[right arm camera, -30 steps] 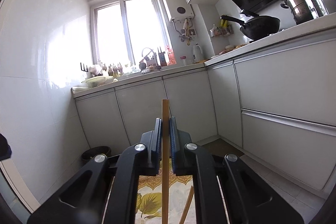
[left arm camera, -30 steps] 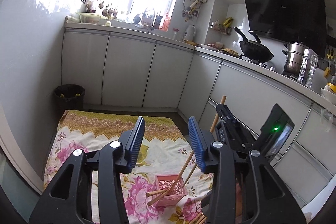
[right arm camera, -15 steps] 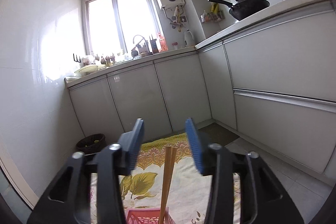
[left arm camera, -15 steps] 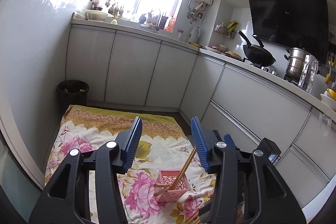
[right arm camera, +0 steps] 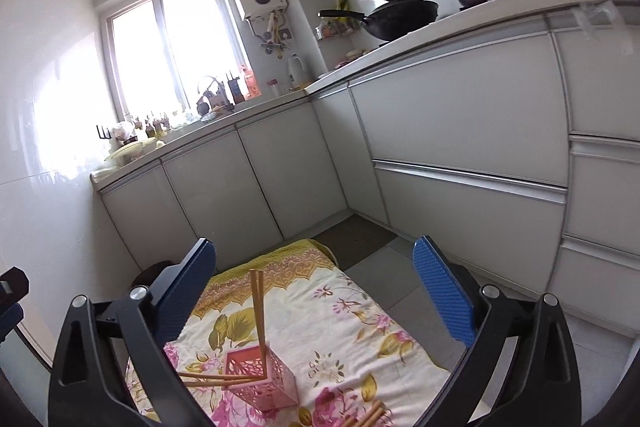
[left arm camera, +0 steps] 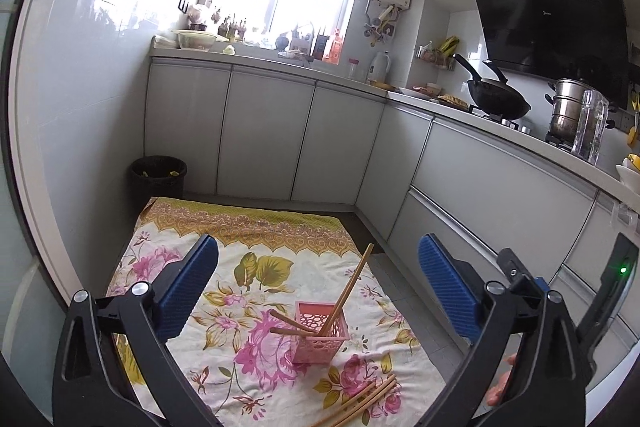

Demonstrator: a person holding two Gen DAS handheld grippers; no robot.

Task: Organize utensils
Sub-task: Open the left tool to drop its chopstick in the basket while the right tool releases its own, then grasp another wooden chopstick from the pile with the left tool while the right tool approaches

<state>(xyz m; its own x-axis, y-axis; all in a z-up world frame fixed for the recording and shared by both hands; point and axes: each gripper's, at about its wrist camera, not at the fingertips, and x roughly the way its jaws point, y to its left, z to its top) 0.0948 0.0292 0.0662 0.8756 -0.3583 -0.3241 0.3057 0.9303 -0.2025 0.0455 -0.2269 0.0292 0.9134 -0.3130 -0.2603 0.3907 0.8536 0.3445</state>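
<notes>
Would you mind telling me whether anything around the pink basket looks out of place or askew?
Yes. In the pink basket on the floral cloth, two chopsticks lie almost flat, poking out over the rim, while another pair leans upright. Several loose chopsticks lie on the cloth beside the basket, not yet put away.

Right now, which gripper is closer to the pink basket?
Right, it seems. The right gripper hangs open just above the pink basket, which looms large in its view. The left gripper, also open, sits farther back and higher.
</notes>
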